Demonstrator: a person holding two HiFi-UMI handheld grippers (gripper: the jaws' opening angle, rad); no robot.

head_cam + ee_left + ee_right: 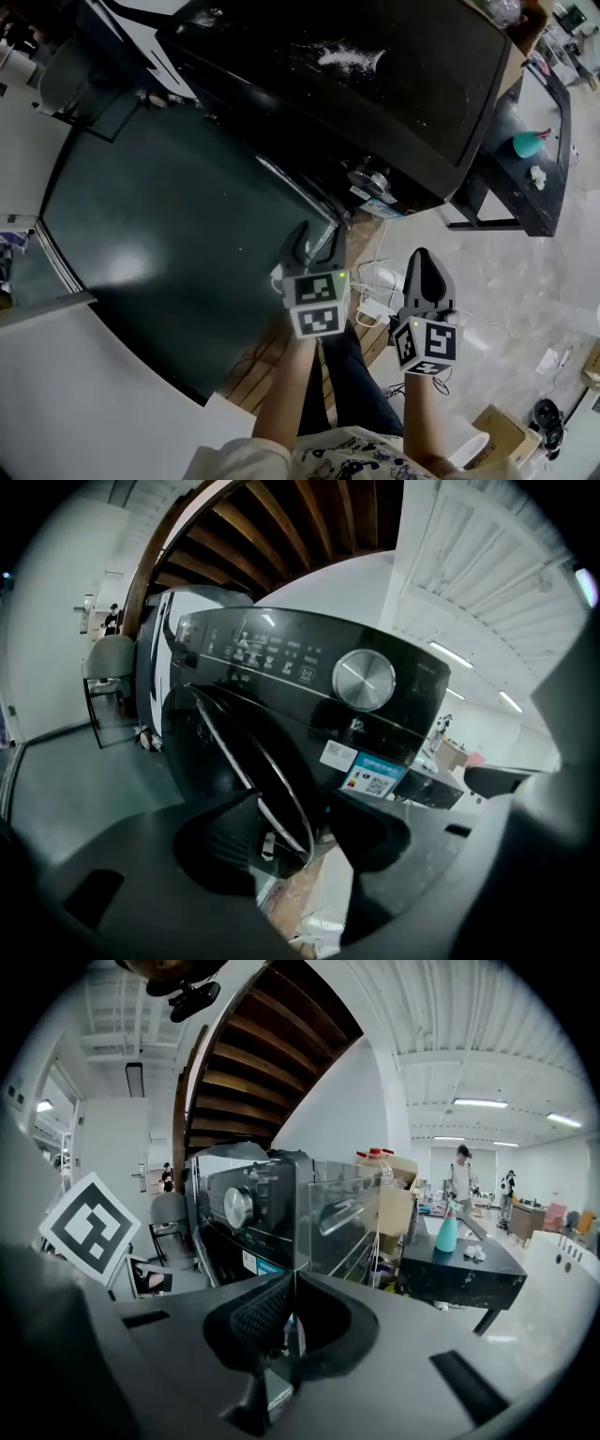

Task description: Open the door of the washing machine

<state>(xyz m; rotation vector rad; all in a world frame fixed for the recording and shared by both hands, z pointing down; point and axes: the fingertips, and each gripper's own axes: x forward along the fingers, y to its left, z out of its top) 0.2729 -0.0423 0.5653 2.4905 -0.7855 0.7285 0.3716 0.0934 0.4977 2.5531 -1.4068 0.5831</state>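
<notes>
Left tool (317,246) sits low centre in the head view, its jaws parted at the door (298,197) rim of the washing machine (375,84). The right tool (424,267) hangs beside it. My left gripper view shows the chrome rim between spread jaws, not clamped. In the right gripper view the jaws are together and empty. I judge the door barely ajar at most, so swinging it wide remains.
</notes>
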